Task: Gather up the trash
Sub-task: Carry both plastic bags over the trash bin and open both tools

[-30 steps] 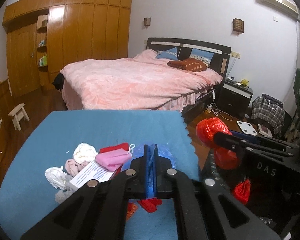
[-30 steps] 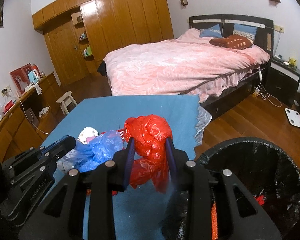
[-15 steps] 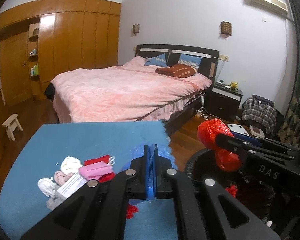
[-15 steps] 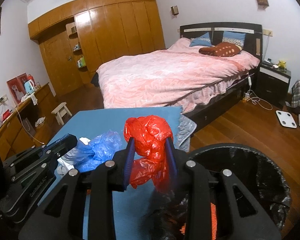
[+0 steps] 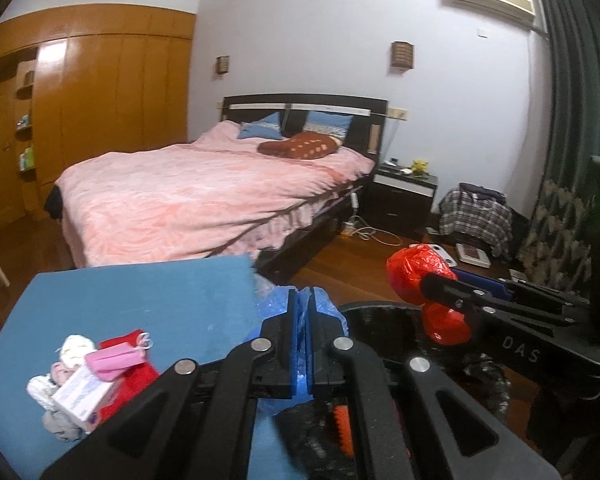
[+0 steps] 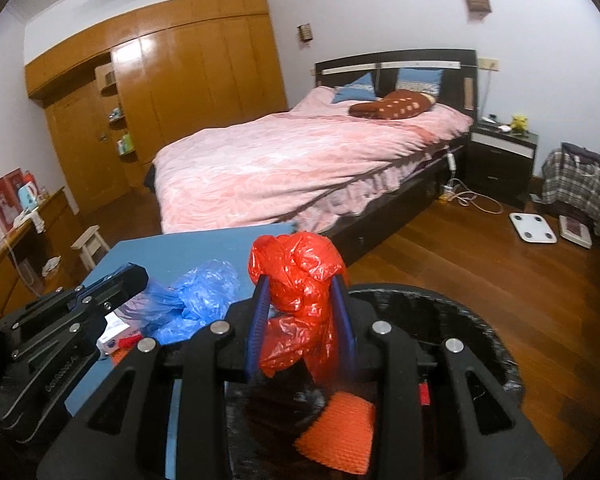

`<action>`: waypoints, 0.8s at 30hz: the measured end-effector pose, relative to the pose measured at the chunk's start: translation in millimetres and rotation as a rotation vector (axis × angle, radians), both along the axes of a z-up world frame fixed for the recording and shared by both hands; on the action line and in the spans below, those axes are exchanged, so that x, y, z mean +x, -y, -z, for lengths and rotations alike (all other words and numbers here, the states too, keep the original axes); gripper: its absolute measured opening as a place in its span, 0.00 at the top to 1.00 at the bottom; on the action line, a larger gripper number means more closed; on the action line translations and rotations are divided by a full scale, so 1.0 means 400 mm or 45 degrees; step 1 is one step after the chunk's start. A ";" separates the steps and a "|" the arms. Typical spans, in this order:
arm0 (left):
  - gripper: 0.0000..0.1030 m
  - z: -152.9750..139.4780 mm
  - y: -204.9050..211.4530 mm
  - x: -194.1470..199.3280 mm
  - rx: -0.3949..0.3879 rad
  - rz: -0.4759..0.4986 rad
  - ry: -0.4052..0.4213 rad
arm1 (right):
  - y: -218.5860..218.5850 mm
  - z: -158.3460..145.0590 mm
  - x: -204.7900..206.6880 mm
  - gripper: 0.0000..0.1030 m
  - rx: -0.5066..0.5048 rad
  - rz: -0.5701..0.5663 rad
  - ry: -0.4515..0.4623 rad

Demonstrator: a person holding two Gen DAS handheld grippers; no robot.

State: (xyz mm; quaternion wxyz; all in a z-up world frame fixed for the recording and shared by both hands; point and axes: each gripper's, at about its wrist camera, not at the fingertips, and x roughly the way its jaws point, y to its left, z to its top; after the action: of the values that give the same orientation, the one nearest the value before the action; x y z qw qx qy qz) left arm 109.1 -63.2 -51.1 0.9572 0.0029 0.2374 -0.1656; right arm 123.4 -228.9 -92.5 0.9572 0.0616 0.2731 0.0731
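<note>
My right gripper (image 6: 302,300) is shut on a crumpled red plastic bag (image 6: 298,280) and holds it over the black-lined trash bin (image 6: 480,332). The red bag also shows in the left wrist view (image 5: 416,272). My left gripper (image 5: 303,304) is shut on a crumpled blue plastic bag (image 6: 196,300) at the table's right edge, beside the bin (image 5: 380,312). Orange trash (image 6: 336,428) lies inside the bin. A pile of trash (image 5: 84,376) with tissues, a pink mask, a small box and red scraps sits on the blue table (image 5: 140,300).
A bed with a pink cover (image 5: 204,192) stands beyond the table. A nightstand (image 5: 404,196), a white scale (image 6: 534,228), cables and clothes lie on the wood floor to the right. A small stool (image 6: 90,244) and a wooden dresser stand to the left.
Both grippers have moved right toward the bin, still holding their bags. The red bag now hangs over the bin opening and the blue bag has reached the table's right edge.
</note>
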 end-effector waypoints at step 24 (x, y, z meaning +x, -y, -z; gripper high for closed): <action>0.60 0.084 0.223 0.024 0.034 0.239 -0.131 | 0.206 0.095 -0.061 0.52 -0.033 0.261 -0.101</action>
State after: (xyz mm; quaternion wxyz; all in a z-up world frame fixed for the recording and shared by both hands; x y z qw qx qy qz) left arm 118.8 -152.5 -84.8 0.9239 0.0295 0.2873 -0.2510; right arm 99.1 -311.2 -130.7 0.9488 0.0796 0.3041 -0.0312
